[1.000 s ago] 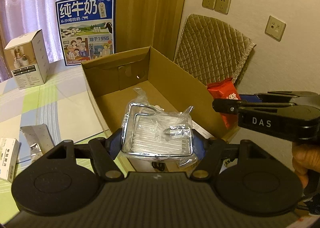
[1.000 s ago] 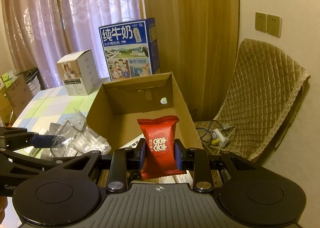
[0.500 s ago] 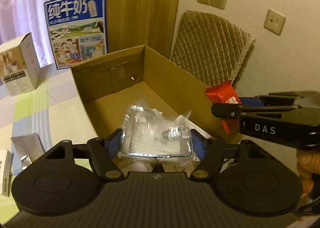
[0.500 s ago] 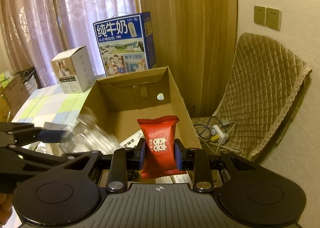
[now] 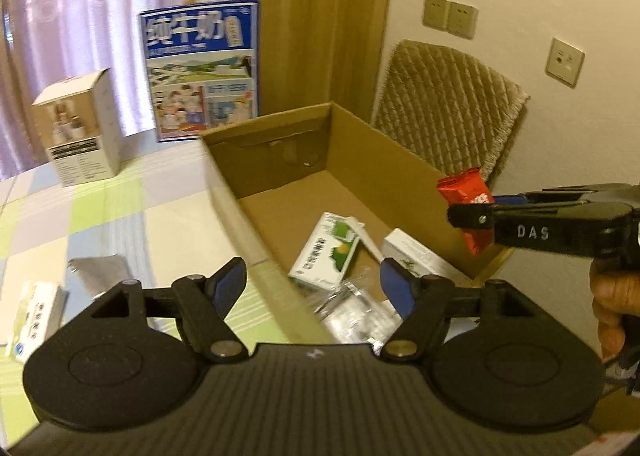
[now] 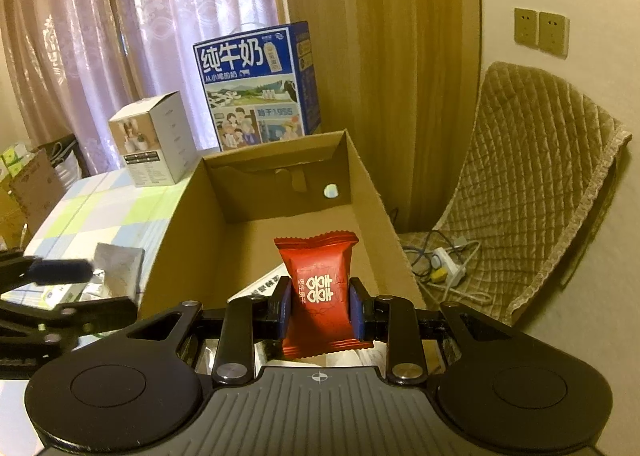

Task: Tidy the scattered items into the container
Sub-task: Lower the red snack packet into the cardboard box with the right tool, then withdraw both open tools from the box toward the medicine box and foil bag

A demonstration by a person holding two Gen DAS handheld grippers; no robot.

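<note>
The open cardboard box stands on the table edge; it also shows in the right wrist view. My left gripper is open and empty above the box's near left corner. The clear plastic packet with a metal rack lies inside the box below it, beside a green-and-white carton and a white carton. My right gripper is shut on a red candy packet and holds it over the box's near end. The packet also shows in the left wrist view.
A silver foil pack and a small white box lie on the checked tablecloth left of the box. A blue milk carton case and a white product box stand behind. A quilted chair is at the right.
My left gripper has opened and the plastic packet has dropped into the box. The right gripper still holds the red packet in about the same place.
</note>
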